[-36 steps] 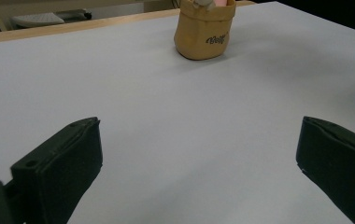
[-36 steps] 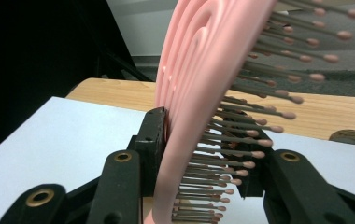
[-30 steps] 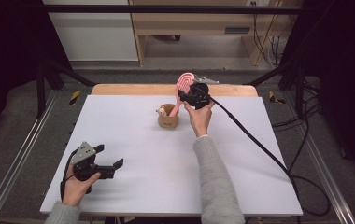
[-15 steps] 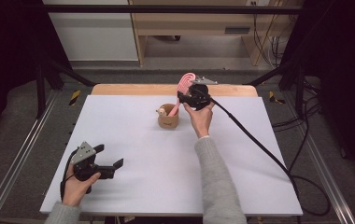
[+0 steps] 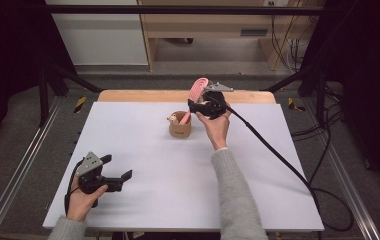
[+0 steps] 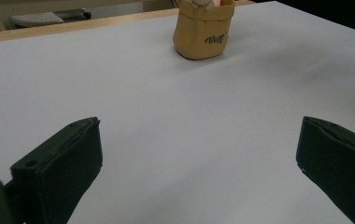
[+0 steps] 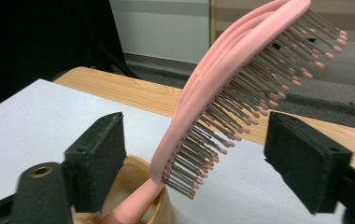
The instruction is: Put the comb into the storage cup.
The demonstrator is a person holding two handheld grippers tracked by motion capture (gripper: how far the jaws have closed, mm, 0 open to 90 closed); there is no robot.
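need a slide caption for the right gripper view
Right gripper fingers, just opened, stand either side of a pink hairbrush whose handle sits in a tan cup.

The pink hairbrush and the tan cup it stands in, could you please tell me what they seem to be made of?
Pink hairbrush: apparently moulded plastic, smooth and matte, with thin dark bristles tipped in pink. Tan cup: possibly soft silicone or matte ceramic, with rounded, slightly bulging walls and printed lettering.
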